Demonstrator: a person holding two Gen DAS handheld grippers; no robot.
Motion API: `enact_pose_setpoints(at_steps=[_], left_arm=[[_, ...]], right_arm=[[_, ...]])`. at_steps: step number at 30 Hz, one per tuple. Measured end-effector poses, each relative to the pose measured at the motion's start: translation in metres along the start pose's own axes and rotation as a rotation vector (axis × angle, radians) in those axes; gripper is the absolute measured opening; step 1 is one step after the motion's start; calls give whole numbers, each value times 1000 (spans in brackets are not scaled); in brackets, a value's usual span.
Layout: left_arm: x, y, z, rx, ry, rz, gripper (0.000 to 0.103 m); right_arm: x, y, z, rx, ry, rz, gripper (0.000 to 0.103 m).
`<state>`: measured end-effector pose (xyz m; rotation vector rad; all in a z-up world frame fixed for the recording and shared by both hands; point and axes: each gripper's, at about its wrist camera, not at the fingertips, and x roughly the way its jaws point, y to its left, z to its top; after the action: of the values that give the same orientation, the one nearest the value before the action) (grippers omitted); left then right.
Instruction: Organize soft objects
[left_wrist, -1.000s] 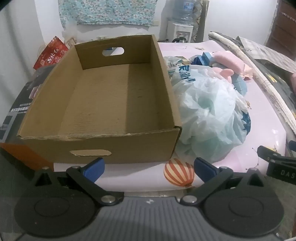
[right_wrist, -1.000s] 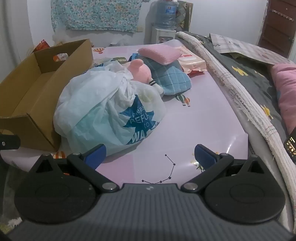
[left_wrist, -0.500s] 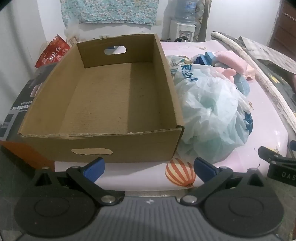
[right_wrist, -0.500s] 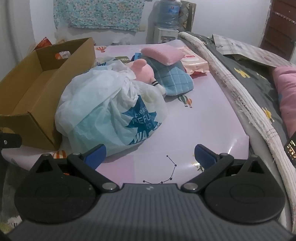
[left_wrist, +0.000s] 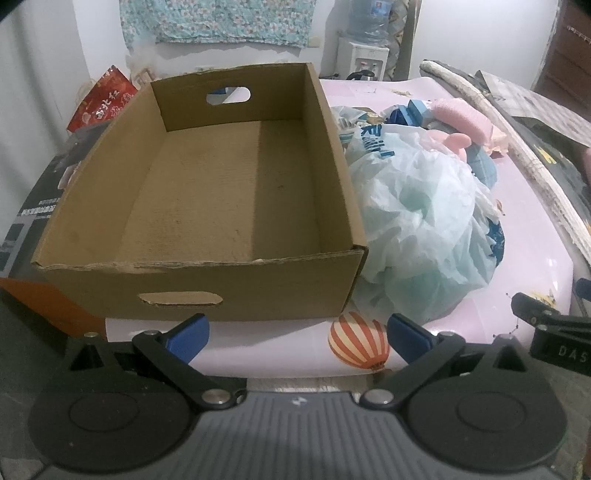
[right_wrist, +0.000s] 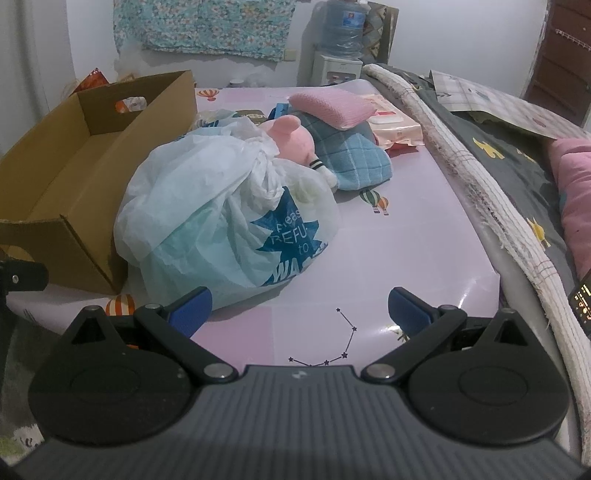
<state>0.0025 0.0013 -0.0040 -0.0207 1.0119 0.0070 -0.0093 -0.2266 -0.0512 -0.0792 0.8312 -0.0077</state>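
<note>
An empty cardboard box (left_wrist: 207, 206) stands on the pink table (right_wrist: 406, 243), also seen at the left in the right wrist view (right_wrist: 74, 177). A stuffed white plastic bag (left_wrist: 417, 218) lies against its right side (right_wrist: 221, 221). Behind the bag lie a pink plush toy (right_wrist: 291, 138), a blue checked cloth (right_wrist: 351, 158), a pink folded towel (right_wrist: 332, 107) and a wet wipes pack (right_wrist: 395, 125). My left gripper (left_wrist: 297, 332) is open and empty before the box's near wall. My right gripper (right_wrist: 299, 308) is open and empty in front of the bag.
A rolled white mat (right_wrist: 480, 192) and dark bedding (right_wrist: 517, 155) border the table on the right. A water dispenser (right_wrist: 336, 55) stands at the back wall. A red bag (left_wrist: 103, 99) sits behind the box on the left.
Both grippers have risen and moved slightly forward; the box and bag sit a little lower and closer in view. Nothing was grasped or moved.
</note>
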Motion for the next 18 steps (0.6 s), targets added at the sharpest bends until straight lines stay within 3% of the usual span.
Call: enact_pose_setpoints(at_steps=[18], left_arm=[[-1, 2, 0, -9, -6, 1, 103]], right_arm=[[0, 4, 0, -15, -2, 4, 102]])
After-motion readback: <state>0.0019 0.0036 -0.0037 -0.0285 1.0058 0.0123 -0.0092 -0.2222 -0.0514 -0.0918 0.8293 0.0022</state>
